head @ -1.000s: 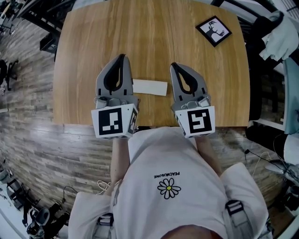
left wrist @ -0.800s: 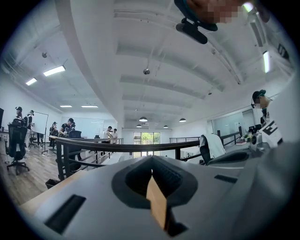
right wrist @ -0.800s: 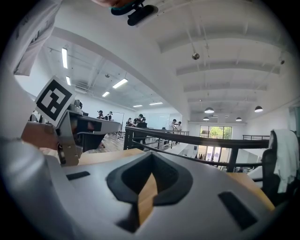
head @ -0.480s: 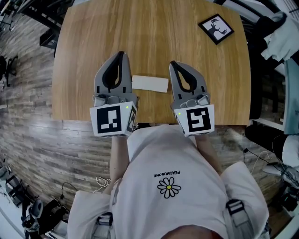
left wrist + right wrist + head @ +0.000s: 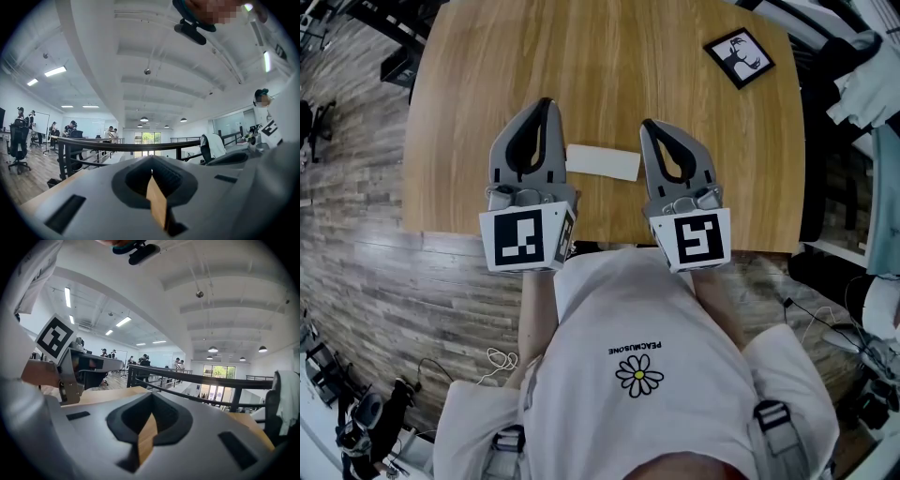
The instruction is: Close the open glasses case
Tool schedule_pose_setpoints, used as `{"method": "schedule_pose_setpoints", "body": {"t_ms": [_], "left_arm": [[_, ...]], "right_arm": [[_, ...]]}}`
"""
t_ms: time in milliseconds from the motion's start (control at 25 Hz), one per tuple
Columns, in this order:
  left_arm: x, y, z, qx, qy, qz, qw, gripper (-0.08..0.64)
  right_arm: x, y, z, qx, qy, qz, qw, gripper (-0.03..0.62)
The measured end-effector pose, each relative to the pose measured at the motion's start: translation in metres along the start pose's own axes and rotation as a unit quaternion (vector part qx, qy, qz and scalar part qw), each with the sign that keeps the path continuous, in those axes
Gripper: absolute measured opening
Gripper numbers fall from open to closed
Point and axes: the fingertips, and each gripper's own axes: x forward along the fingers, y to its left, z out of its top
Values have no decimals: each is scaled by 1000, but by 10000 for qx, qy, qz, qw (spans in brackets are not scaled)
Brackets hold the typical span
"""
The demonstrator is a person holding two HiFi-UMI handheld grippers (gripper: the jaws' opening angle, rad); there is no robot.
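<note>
Left gripper (image 5: 546,103): grey moulded plastic, teardrop-shaped opening, jaws pressed together with nothing between them. In the left gripper view (image 5: 151,171) the tips meet at a point and only a sliver of wood grain shows through the gap. Right gripper (image 5: 649,126): same shape and matte grey finish, jaws also together and empty. The right gripper view (image 5: 151,413) shows the same pointed meeting of the tips. Each carries a white cube with black square markers at its rear.

Glasses case (image 5: 602,161): white, flat-looking, a plain rectangle lying on the table (image 5: 609,56) between the two grippers, its short ends just beside their bodies. Cannot tell from above whether its lid is up or down, or whether either gripper touches it.

The table is light wood with lengthwise grain, a smooth top and rounded corners. A small square picture (image 5: 739,58) in a black frame sits near the far right corner, well apart from the case. The floor (image 5: 356,262) is grey-brown wood planks. The person's white shirt (image 5: 637,375) has a daisy print.
</note>
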Motion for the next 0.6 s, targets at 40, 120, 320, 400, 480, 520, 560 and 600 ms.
{"method": "schedule_pose_setpoints", "body": {"t_ms": [40,120,320,400,480,520,560,600], "left_arm": [[-1,0,0,2,-4,3,10000,17],[-1,0,0,3,0,13,10000,18],[-3,1,-3,-9,22,23,10000,17],[-2,2,-3,-11,25,24,10000,18],[-1,2,-2,-12,19,22,10000,17],[-1,3,-2,-13,16,21,10000,18],[-1,3,-3,-13,14,19,10000,17],[-1,3,-3,-14,12,18,10000,18]], "right_arm": [[0,0,0,-3,7,3,10000,6],[-1,0,-1,13,25,-1,10000,6],[-3,-5,-4,-63,12,-67,10000,6],[-3,-6,-5,-57,25,-55,10000,6],[-1,-3,-4,-7,39,-14,10000,6],[-1,-2,-4,1,32,1,10000,6],[0,-1,-3,2,24,10,10000,6],[0,0,-3,7,16,18,10000,6]]}}
